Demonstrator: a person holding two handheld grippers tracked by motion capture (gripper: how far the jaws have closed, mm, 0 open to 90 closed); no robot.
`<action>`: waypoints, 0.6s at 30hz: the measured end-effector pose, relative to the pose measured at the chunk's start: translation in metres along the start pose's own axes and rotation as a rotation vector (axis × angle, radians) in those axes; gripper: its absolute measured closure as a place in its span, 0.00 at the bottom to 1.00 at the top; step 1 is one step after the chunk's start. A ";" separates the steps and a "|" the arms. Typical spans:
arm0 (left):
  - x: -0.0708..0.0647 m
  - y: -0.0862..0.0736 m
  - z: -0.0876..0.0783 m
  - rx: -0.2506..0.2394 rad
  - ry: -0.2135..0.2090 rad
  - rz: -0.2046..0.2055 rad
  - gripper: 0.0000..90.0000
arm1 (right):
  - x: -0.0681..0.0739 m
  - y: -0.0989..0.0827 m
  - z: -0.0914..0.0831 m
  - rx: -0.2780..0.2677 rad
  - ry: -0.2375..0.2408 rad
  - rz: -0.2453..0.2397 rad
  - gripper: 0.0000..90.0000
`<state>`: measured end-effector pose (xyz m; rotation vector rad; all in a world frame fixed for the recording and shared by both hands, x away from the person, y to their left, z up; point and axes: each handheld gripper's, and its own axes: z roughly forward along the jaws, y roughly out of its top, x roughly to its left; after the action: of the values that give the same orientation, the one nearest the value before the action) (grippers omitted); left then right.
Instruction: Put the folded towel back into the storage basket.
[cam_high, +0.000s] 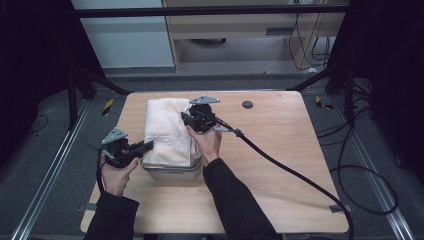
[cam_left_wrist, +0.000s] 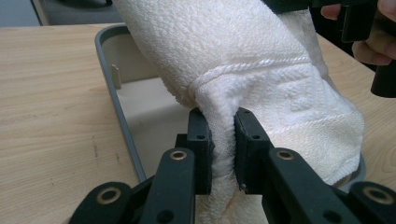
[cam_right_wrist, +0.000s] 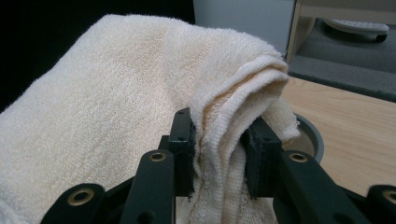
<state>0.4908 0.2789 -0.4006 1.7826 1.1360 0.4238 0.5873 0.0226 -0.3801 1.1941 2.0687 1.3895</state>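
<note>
Terry towel held over grey bin, not yet inside.

Folded cream towel (cam_high: 166, 131) is gripped at two edges: the left gripper (cam_high: 145, 146) has its jaws pinching a bunched fold at the near left side, and the right gripper (cam_high: 186, 120) has its jaws clamped on the layered edge at the far right side. The towel spans the grey bin (cam_high: 172, 172) on the wooden tabletop (cam_high: 280, 165), draped across the opening and past the bin's far end. In the left gripper view the bin's floor under the cloth looks bare, so the towel seems to hang above it rather than rest in it. Judgement: pick-up and carry look done; what remains is lowering the towel into the bin, tucking in any overhang, then letting go with both grippers.
</note>
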 end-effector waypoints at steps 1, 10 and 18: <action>0.000 -0.001 0.002 0.005 0.002 -0.001 0.86 | -0.001 -0.002 0.002 0.004 -0.001 -0.002 0.76; 0.004 -0.006 0.010 0.036 0.012 0.002 0.86 | -0.004 -0.012 0.011 0.026 -0.009 0.007 0.76; 0.006 -0.011 0.019 0.066 0.027 0.009 0.86 | -0.009 -0.020 0.017 0.046 -0.010 0.013 0.75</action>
<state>0.5010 0.2750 -0.4200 1.8453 1.1730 0.4213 0.5955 0.0224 -0.4067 1.2331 2.1004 1.3462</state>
